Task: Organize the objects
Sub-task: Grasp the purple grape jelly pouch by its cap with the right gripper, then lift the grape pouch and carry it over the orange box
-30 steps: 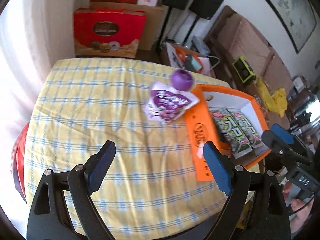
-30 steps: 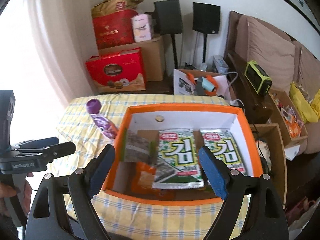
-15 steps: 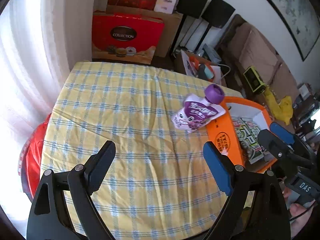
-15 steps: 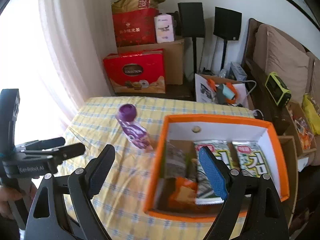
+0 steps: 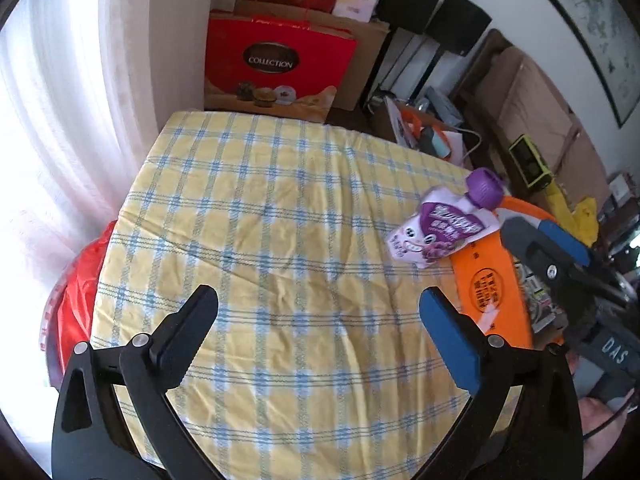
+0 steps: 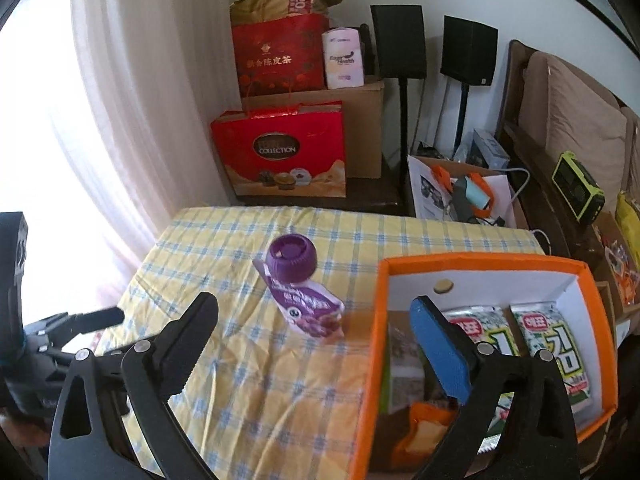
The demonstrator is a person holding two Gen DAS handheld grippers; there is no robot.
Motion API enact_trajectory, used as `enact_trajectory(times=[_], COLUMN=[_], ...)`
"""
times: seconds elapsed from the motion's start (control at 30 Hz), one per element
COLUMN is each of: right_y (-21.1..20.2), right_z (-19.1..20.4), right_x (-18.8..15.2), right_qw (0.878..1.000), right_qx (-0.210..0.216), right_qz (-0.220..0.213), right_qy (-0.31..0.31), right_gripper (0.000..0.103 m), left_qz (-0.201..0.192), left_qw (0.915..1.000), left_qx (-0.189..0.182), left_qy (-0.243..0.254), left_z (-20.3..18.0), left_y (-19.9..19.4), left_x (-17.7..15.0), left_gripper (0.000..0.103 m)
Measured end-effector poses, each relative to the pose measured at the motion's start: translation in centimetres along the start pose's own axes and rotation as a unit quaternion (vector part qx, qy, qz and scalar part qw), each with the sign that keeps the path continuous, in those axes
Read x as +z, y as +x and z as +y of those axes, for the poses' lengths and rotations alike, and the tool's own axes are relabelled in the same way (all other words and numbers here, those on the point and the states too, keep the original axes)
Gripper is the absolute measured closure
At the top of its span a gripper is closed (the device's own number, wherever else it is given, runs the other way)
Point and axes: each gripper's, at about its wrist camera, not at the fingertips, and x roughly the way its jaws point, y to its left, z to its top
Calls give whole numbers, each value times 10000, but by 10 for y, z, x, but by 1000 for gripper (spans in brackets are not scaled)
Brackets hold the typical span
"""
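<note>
A purple drink pouch [image 5: 440, 232] with a purple screw cap [image 5: 486, 188] stands on the yellow checked tablecloth [image 5: 260, 220], leaning against the left wall of an orange box [image 5: 484, 280]. The box [image 6: 480, 260] holds seaweed packs [image 6: 548, 344] and other snack packets. My left gripper [image 5: 316, 300] hovers over bare cloth, well left of the pouch; its jaws are opening with nothing between them. My right gripper [image 6: 314, 304] points at the pouch [image 6: 308, 308] from nearer the table's front; its jaws are opening and the pads are clear of the pouch.
A red gift box [image 6: 280, 152] and cardboard cartons stand on the floor behind the table. Speakers [image 6: 396, 40] and a sofa [image 6: 572, 128] lie at the back right. A white curtain [image 5: 60, 100] hangs at the left, with a red bag [image 5: 76, 280] below the table's edge.
Both grippers have moved left across the table, so the pouch and the orange box have slid toward the right of each view. Both pairs of jaws stand a little wider.
</note>
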Motion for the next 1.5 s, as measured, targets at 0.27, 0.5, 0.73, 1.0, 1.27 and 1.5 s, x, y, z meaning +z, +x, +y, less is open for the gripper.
enact_trajectory(times=[0.27,0.5,0.73,1.0,1.27,1.5], right_y=[20,31,49,65,57,55], right_z=[9,15,18,13,15,7], right_x=[7,8,6,-3,3,10], right_qw=[9999,9996,9991,9993,9995,9984], right_qx=[-59,-261,-397,-236,-60,227], right_qz=[-65,-115,-101,-1,-177,-199], right_qy=[142,55,53,294,271,480], right_gripper=[5,11,30,65,83,88], left_qz=[1,17,89,128,191,184], left_qw=[9999,10000,9999,9997,9993,9991], left_qx=[110,34,-141,-200,-254,-382], left_qy=[30,92,-41,-101,-188,39], left_z=[10,10,14,23,28,13], left_y=[10,20,30,34,38,39], left_x=[0,-1,-3,-2,-3,-6], left_gripper=[2,2,2,2,2,2])
